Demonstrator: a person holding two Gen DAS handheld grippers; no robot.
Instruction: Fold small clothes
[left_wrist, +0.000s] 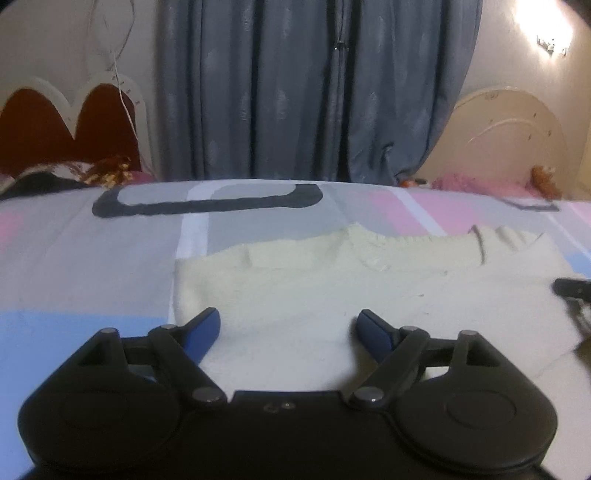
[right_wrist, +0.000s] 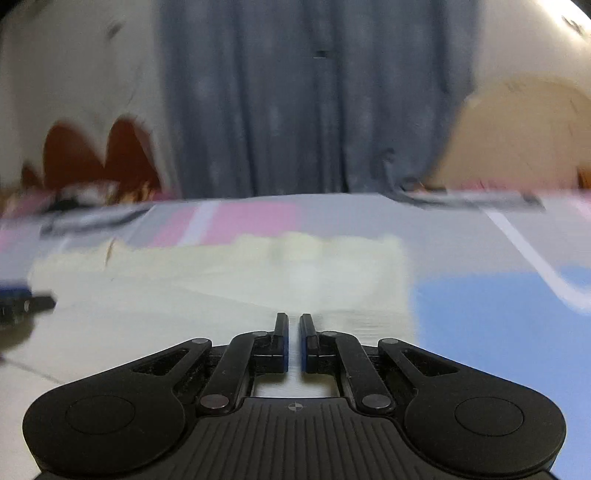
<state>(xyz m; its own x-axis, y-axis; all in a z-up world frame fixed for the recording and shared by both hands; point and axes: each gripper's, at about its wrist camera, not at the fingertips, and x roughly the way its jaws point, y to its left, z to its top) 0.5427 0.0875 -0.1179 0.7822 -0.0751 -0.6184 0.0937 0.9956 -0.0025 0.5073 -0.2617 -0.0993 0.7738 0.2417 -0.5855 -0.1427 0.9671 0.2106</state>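
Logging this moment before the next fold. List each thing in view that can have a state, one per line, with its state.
Pale yellow garment: lying flat on the bed sheet, partly folded, held by neither gripper.
Left gripper: fingers wide open, over the garment's near edge.
Right gripper: fingers nearly together with a thin gap, nothing visibly pinched; view blurred.
Curtains: drawn shut.
Bed sheet: spread smooth.

Garment flat on bedsheet; curtain behind bed; headboards flank curtain.
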